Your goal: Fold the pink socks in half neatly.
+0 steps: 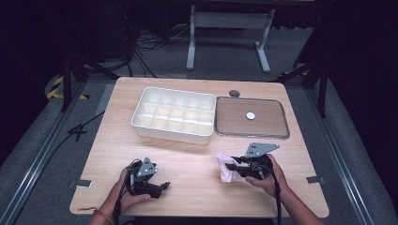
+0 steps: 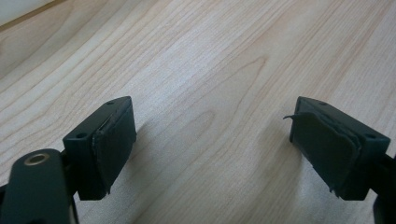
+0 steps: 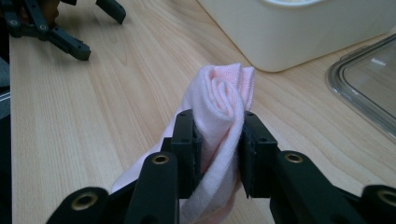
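Observation:
A rolled pink cloth [image 3: 219, 100] is pinched between the two jaws of my right gripper [image 3: 218, 151], its rolled end sticking out past the pads. From above, the same pink cloth [image 1: 224, 167] hangs at the tip of the right gripper [image 1: 233, 166], just above the wooden table near its front right. My left gripper [image 1: 163, 186] rests low near the front left of the table; its jaws stand wide apart over bare wood, with nothing between the pads [image 2: 114, 140].
A white divided tray [image 1: 174, 115] with several empty cells stands at the back of the wooden table [image 1: 197, 187]. Its clear lid [image 1: 251, 117] lies flat to the right, a small white disc [image 1: 250, 115] on it. The tray's white wall [image 3: 299, 32] is close ahead of the cloth.

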The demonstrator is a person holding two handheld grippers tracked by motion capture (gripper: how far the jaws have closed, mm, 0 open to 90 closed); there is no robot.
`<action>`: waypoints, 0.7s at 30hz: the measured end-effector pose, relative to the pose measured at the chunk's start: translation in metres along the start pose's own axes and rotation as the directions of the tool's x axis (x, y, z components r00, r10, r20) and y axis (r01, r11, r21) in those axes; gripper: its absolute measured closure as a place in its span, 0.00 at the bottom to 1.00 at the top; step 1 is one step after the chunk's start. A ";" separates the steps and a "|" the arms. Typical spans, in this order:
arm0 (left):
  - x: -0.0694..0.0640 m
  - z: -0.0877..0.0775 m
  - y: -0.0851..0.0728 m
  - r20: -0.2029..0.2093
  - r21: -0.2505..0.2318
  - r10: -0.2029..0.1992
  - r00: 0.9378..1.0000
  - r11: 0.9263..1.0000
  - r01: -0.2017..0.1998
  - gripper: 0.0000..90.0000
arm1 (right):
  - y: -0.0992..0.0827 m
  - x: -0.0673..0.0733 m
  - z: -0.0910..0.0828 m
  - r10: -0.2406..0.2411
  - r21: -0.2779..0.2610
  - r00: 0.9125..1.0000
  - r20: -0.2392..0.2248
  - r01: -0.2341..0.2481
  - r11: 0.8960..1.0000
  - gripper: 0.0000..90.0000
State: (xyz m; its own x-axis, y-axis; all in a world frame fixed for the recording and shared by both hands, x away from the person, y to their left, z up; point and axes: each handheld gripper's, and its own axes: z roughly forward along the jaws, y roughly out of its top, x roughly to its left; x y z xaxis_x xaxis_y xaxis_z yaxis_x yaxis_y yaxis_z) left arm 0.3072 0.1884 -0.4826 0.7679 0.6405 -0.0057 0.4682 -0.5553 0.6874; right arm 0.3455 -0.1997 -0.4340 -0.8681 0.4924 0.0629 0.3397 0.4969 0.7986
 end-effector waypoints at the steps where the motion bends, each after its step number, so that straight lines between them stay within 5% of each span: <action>1: 0.000 0.000 0.000 0.000 0.000 0.000 1.000 1.000 0.000 0.16 | 0.001 0.000 0.000 0.001 -0.005 1.000 0.001 -0.001 1.000 0.79; 21: 0.000 0.000 -0.001 0.005 -0.003 -0.008 1.000 1.000 0.008 0.16 | 0.010 -0.007 -0.016 -0.014 -0.086 0.997 0.078 0.021 0.996 0.79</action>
State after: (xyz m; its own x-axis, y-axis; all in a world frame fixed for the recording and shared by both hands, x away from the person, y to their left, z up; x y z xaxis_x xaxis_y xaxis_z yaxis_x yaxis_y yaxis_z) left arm 0.3067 0.1885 -0.4830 0.7663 0.6423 -0.0143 0.4729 -0.5489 0.6893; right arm 0.3490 -0.2101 -0.4169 -0.8417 0.5399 0.0049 0.2894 0.4435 0.8482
